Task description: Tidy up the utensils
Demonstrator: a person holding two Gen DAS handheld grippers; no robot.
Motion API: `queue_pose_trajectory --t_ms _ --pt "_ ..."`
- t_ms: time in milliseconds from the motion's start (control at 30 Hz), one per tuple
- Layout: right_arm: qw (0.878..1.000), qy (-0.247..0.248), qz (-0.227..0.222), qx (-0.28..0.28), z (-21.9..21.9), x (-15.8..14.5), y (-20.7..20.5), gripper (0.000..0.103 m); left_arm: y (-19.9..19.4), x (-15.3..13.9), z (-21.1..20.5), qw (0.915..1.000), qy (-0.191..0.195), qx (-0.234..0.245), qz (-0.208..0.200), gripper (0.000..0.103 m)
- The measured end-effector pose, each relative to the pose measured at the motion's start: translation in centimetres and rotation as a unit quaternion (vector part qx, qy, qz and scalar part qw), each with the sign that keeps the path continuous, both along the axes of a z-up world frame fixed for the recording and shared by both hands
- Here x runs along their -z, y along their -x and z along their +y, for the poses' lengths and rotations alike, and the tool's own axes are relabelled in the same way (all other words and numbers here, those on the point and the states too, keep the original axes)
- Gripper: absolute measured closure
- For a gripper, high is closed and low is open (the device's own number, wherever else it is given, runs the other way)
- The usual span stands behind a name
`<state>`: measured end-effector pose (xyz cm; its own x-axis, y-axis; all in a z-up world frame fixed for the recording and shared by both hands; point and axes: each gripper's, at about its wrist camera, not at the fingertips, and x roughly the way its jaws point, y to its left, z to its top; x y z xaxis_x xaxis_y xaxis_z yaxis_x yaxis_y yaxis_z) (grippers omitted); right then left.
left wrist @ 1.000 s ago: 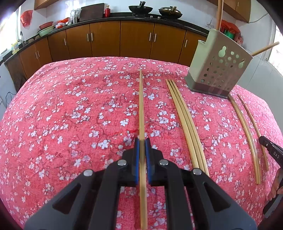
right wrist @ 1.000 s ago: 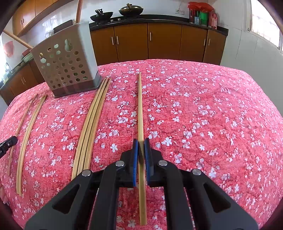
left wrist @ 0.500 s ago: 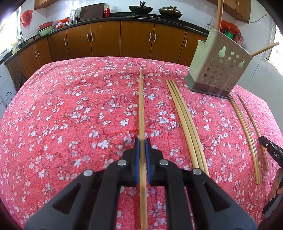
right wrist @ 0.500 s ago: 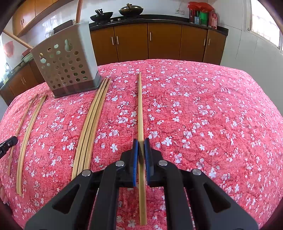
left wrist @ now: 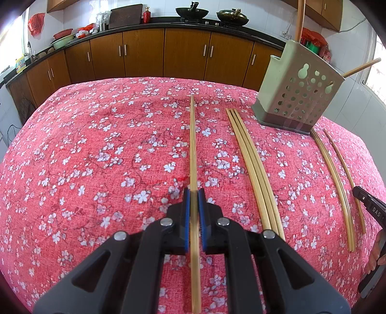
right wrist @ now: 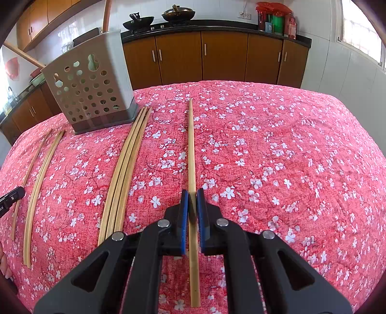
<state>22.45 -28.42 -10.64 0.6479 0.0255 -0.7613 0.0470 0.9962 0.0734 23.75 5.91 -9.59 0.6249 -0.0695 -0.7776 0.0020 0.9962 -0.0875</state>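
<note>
Chopsticks sit pinched in both tongs, left gripper [left wrist: 193, 193] and right gripper [right wrist: 192, 193], each stick pointing straight ahead, with the holder [right wrist: 91, 89] nearer the right one.

Left tongs [left wrist: 193, 193] low, level, pinched nearly closed; right tongs [right wrist: 192, 193] same pose.

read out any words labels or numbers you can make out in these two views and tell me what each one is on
"DAS", cut off by the frame edge: on the black gripper body at the right edge of the left wrist view.
Labels on the red and green containers on the counter: too small to read.
Nothing else bears readable text.
</note>
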Motion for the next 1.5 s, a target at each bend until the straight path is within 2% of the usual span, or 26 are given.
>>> queue_pose_trajectory --t_ms 533,667,833,933,1033,1267,1333,1500 --pt "1.0 -0.001 0.0 0.0 -0.1 0.0 0.0 0.094 0.1 -0.1 0.0 1.0 0.0 0.0 0.0 0.092" --pt "1.0 -0.012 0.0 0.0 -0.3 0.0 0.6 0.094 0.9 -0.2 -0.7 0.9996 -0.027 0.007 0.002 0.092" --pt "0.999 -0.046 -0.002 0.003 -1.1 0.0 1.2 0.095 2.2 -0.2 -0.5 0.9996 -0.028 0.009 0.001 0.093" --pt "0.999 -0.05 -0.018 0.008 -1.3 -1.1 1.8 0.095 2.4 -0.6 -1.1 0.9981 -0.059 0.019 0.004 0.094" --pt "0.997 -0.042 -0.061 0.007 -1.4 -3.6 2.8 0.095 3.2 -2.5 -1.1 0.9974 -0.065 0.023 -0.021 0.094" --pt "0.985 -0.031 -0.167 0.006 -1.3 -10.2 4.4 0.095 4.5 -10.6 -0.7 0.9923 -0.041 0.017 -0.116 0.095" --pt "0.982 -0.032 -0.184 0.009 -1.7 -11.4 4.5 0.095 4.4 -12.7 -0.6 0.9896 -0.027 0.014 -0.141 0.095" --pt "0.979 -0.034 -0.202 0.011 -1.6 -12.9 4.8 0.095 3.5 -15.7 -0.2 0.9867 -0.006 0.015 -0.162 0.095"
